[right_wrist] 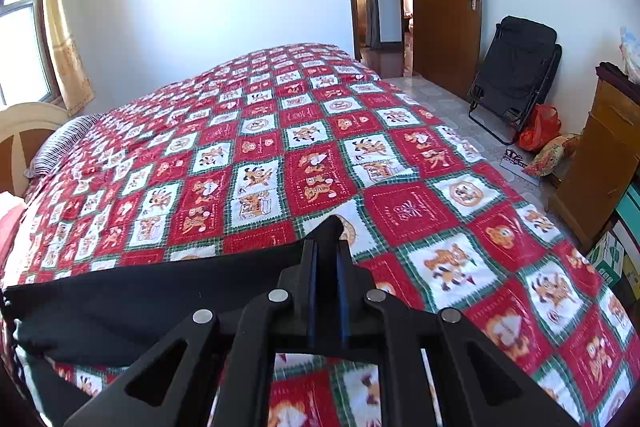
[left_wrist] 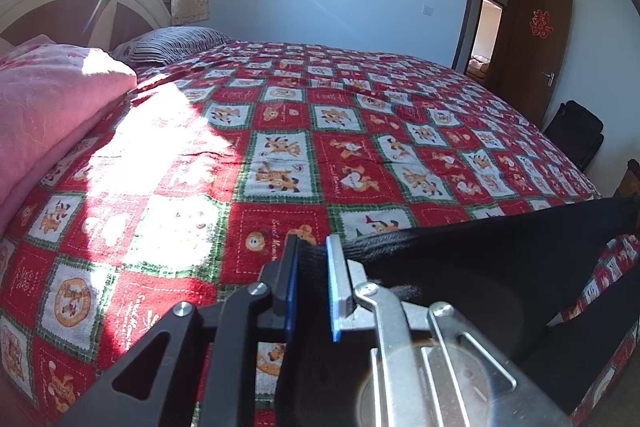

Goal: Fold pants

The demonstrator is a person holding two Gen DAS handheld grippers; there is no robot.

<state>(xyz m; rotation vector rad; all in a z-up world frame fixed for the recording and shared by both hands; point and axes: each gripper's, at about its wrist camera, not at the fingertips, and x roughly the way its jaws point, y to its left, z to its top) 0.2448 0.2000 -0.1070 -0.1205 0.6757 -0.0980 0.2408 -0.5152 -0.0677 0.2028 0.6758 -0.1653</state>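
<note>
Black pants hang stretched between my two grippers above the near edge of the bed. My left gripper is shut on one end of the waistband, the fabric pinched between its blue pads. The cloth runs off to the right and sags below. In the right wrist view the pants stretch to the left. My right gripper is shut on the other corner, a black tip of cloth sticking up past the fingertips.
The bed carries a red, white and green cartoon quilt. A pink duvet and a striped pillow lie by the headboard. A folded black chair, an orange bag and a wooden cabinet stand to the right.
</note>
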